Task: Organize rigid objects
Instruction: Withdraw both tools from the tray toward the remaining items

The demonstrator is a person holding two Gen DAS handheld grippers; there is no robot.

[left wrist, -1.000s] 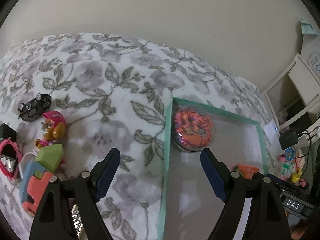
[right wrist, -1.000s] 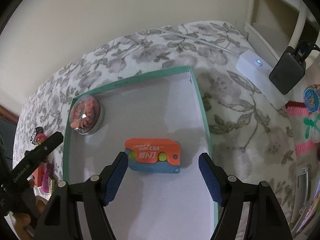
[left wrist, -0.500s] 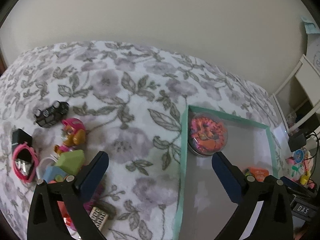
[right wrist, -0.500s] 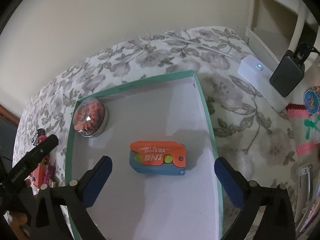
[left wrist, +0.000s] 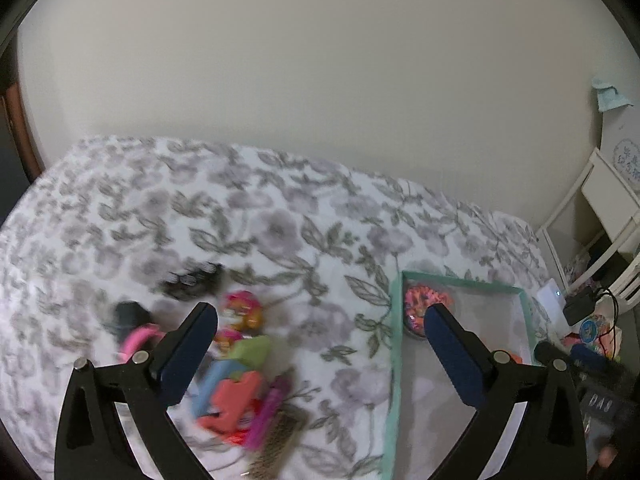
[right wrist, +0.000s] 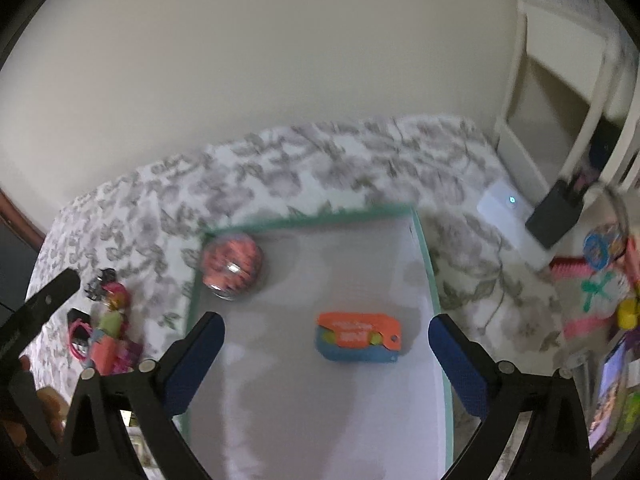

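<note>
A shallow teal-rimmed tray (right wrist: 424,240) lies on the floral bedspread; it also shows in the left wrist view (left wrist: 394,360). In it sit a round clear tin of orange-pink bits (right wrist: 232,262) and an orange and blue carrot-knife toy (right wrist: 358,336). My right gripper (right wrist: 326,352) is open and empty above the tray. My left gripper (left wrist: 318,344) is open and empty above the bedspread, between the tray and a blurred toy pile: a pup figure (left wrist: 242,316), a green piece (left wrist: 254,350), a coral and blue toy (left wrist: 234,400), a black toy car (left wrist: 192,280).
A pink band on a black item (left wrist: 134,330) and a brush (left wrist: 280,436) lie by the pile. Right of the bed stand a white shelf unit (right wrist: 560,92), a white hub (right wrist: 506,210), a black charger (right wrist: 554,216) and colourful clutter (right wrist: 600,280).
Both grippers have opened wide and drawn back and up from the tray. The left view has swung left, bringing the toy pile nearer its centre. Tin and carrot-knife toy stay in the tray.
</note>
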